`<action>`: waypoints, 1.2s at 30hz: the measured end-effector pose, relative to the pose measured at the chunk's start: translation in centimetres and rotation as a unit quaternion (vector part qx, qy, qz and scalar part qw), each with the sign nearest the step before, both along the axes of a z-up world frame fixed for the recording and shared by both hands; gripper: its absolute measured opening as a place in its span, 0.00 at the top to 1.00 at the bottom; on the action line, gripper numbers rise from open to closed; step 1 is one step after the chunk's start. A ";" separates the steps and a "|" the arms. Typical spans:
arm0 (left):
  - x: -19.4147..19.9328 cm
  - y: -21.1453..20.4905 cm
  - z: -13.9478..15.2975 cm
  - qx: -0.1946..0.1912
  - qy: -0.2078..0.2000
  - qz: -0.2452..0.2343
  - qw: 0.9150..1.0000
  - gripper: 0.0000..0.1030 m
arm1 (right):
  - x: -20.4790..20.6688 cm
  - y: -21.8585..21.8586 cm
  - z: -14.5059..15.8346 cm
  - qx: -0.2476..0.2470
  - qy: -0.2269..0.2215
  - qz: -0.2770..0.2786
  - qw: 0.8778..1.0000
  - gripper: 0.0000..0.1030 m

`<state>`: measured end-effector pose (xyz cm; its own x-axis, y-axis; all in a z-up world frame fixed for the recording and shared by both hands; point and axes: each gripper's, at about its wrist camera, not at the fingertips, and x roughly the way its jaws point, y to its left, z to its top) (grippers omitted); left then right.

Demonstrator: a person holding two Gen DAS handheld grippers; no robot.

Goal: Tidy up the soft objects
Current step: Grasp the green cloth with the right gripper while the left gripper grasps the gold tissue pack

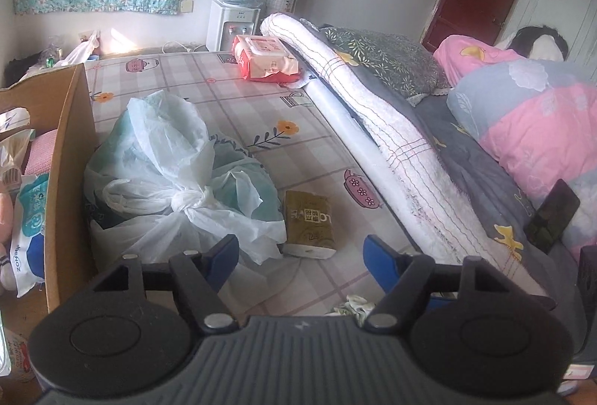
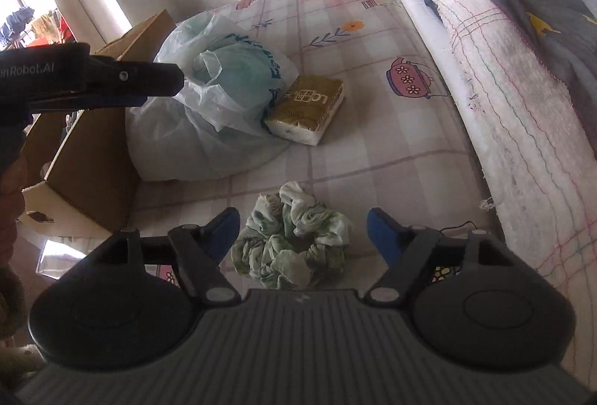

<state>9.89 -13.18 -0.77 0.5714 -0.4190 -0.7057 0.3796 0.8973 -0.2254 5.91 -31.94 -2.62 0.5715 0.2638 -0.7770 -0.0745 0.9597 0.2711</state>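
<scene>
A crumpled green-and-white cloth [image 2: 294,241] lies on the checked mattress cover [image 2: 373,151]. My right gripper [image 2: 303,228] hovers over it, open. The cloth sits in the gap between the blue pads [image 2: 378,226], which do not press on it. My left gripper [image 1: 302,256] is open and holds nothing. A gold tissue pack [image 1: 308,222] lies just beyond its tips, beside a knotted white plastic bag [image 1: 179,173]. An edge of the cloth [image 1: 354,306] peeks out under it. The right wrist view shows the pack [image 2: 306,110], the bag [image 2: 216,99] and a left finger [image 2: 149,80].
An open cardboard box [image 1: 71,162] with soft packs in it stands left of the bag. A red wipes pack [image 1: 266,60] lies at the far edge. A rolled white quilt [image 1: 391,144], pillows, a pink duvet [image 1: 541,136] and a phone [image 1: 552,218] fill the right side.
</scene>
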 end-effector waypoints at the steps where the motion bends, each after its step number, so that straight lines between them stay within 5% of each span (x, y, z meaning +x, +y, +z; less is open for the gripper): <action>1: 0.2 -0.2 -0.1 0.000 -0.001 0.000 1.000 0.28 | 0.2 0.4 -0.7 -0.009 0.002 0.008 1.000 0.27; 8: 2.6 -3.3 -1.1 0.014 -0.007 -0.015 1.000 0.31 | 1.5 2.3 -3.5 -0.070 -0.002 0.049 0.996 0.31; 11: 3.2 -4.7 -1.8 0.022 -0.003 -0.027 0.999 0.34 | 2.0 1.7 -3.3 -0.086 -0.011 0.045 0.995 0.52; 15: 3.8 -6.5 -2.9 0.026 0.006 -0.047 0.999 0.36 | 2.8 -0.2 -3.2 -0.082 -0.009 0.021 0.996 0.67; 31: 8.4 -8.5 -8.2 0.069 0.089 -0.012 0.994 0.38 | 3.1 -1.4 -3.6 -0.111 -0.021 -0.008 0.994 0.71; 36: 8.4 -8.3 -8.8 0.070 0.084 -0.002 0.994 0.48 | 2.8 -1.3 -3.5 -0.112 -0.024 -0.017 0.993 0.75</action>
